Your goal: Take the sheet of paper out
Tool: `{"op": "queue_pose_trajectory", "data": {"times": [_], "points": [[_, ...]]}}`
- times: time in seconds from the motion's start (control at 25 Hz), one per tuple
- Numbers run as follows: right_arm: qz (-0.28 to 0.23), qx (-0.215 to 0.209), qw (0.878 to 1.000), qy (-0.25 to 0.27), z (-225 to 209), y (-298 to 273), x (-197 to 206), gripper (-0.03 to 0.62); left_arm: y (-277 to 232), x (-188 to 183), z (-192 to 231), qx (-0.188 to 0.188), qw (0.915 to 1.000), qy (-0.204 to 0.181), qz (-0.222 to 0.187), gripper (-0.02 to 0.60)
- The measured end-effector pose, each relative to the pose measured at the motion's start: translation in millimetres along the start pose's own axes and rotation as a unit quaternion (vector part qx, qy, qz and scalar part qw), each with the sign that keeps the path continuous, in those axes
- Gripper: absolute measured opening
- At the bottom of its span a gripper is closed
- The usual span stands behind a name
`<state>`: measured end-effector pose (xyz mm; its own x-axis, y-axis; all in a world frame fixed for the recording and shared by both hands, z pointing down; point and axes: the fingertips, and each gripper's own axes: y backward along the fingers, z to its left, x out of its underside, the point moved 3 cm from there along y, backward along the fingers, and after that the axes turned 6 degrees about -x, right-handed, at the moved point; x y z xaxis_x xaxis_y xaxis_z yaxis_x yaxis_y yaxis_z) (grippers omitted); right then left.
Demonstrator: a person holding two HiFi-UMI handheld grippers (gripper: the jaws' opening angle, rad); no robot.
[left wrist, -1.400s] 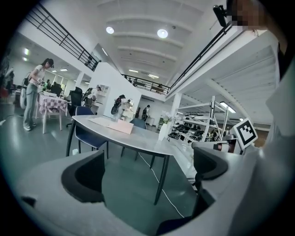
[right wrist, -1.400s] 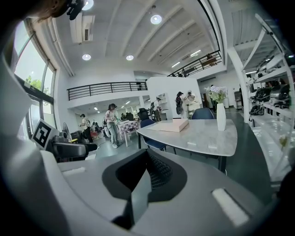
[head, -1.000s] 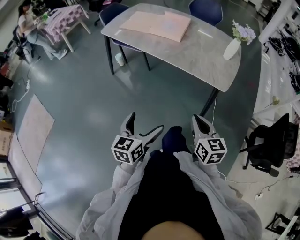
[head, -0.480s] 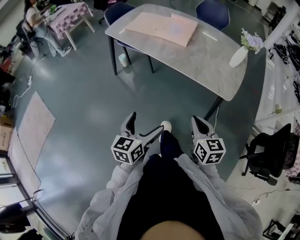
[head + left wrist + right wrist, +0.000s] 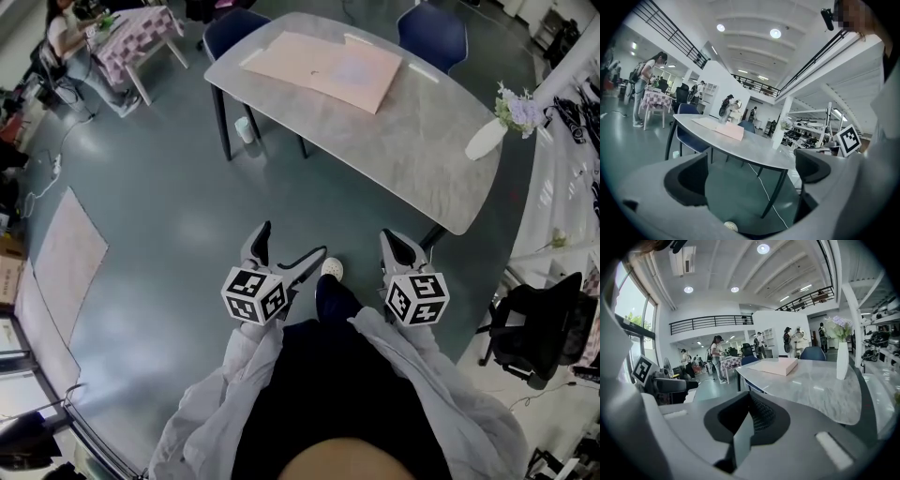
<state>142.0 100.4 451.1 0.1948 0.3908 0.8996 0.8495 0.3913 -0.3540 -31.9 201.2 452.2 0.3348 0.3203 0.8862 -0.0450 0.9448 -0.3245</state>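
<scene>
Head view: task not started. Loose sheet not discernible; flat pink folder (image 5: pixel 328 67), likely holding it, lies on grey oval table (image 5: pixel 412 141), well apart from both grippers. Jaws of left gripper (image 5: pixel 292 242) wide apart, empty; jaws of right gripper (image 5: pixel 394 240) pressed together, empty. Approach, grasp, pull-out all remain.

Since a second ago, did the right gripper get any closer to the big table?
Yes. The right gripper has moved toward the table: in the head view the gap between it and the table's near corner has shrunk.
</scene>
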Motion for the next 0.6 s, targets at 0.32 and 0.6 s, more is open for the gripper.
{"op": "queue_pose_trajectory", "data": {"times": [0.32,0.6], "points": [[0.005,-0.022,1.000,0.014,-43.0,-77.3,-49.0,0.012,-71.4,-43.6,37.8,-0.016,0.9996,0.020,-0.011,0.577],[-0.004,-0.021,1.000,0.004,-83.4,-119.6,-74.4,0.012,-127.6,-68.8,57.1,-0.016,0.9995,0.023,-0.015,0.577]]}}
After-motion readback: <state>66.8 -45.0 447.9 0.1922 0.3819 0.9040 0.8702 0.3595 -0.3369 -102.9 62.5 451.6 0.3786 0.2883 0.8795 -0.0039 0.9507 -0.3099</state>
